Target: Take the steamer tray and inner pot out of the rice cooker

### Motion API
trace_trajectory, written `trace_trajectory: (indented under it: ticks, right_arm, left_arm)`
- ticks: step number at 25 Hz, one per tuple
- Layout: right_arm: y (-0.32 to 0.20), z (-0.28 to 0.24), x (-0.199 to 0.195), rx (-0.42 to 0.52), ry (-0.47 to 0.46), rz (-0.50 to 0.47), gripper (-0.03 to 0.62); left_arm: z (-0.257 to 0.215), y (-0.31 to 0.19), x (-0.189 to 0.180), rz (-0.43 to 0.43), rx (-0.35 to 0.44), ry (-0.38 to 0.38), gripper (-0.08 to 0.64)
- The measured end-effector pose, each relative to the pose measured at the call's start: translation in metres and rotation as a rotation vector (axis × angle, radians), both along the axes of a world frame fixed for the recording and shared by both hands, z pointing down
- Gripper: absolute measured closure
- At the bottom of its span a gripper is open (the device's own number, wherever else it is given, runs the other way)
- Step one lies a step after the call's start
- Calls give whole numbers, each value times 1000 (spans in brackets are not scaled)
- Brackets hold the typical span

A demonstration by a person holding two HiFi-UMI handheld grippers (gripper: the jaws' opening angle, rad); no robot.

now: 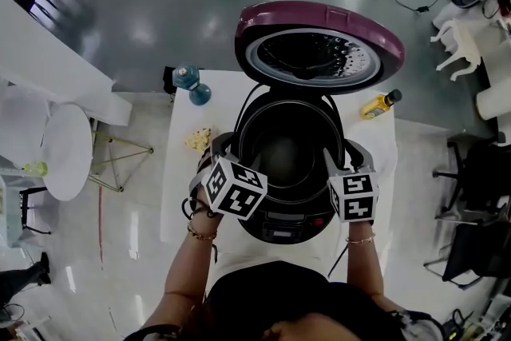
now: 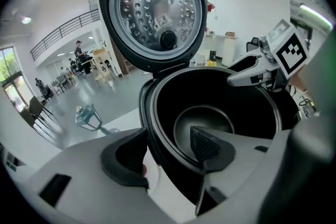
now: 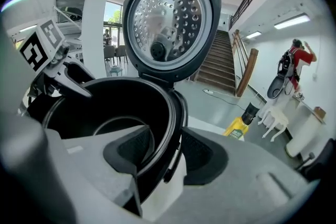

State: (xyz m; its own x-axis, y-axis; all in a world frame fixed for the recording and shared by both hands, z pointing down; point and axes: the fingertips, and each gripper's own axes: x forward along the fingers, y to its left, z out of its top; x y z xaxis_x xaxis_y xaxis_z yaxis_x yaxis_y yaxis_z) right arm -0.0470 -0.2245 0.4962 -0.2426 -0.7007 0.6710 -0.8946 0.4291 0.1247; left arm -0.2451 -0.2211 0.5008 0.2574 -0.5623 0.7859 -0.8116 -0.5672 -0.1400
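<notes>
Straddling the thin rim of the round, glossy black inner pot (image 2: 210, 113), left tool (image 2: 167, 157) and right tool (image 3: 167, 152) stand open.

light: bright overhead | glare: floor (image 1: 144, 20) | edges: fisheye-warped, dark vignette

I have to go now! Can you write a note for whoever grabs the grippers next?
Left gripper: open, jaws astride the inner pot's left rim, not pinching.
Right gripper: open, astride the right rim.
Rice cooker on the table, lid up, pot inside.
Steamer tray: not in view anywhere.
To do: clamp both, lift pot out.
</notes>
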Motion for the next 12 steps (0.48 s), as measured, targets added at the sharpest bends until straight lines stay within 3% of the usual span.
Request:
trace_trajectory:
  ticks: [12]
  right_arm:
    - [-1, -6, 5, 35, -50, 27, 442]
  left_arm:
    - [-9, 3, -2, -9, 16, -67, 366]
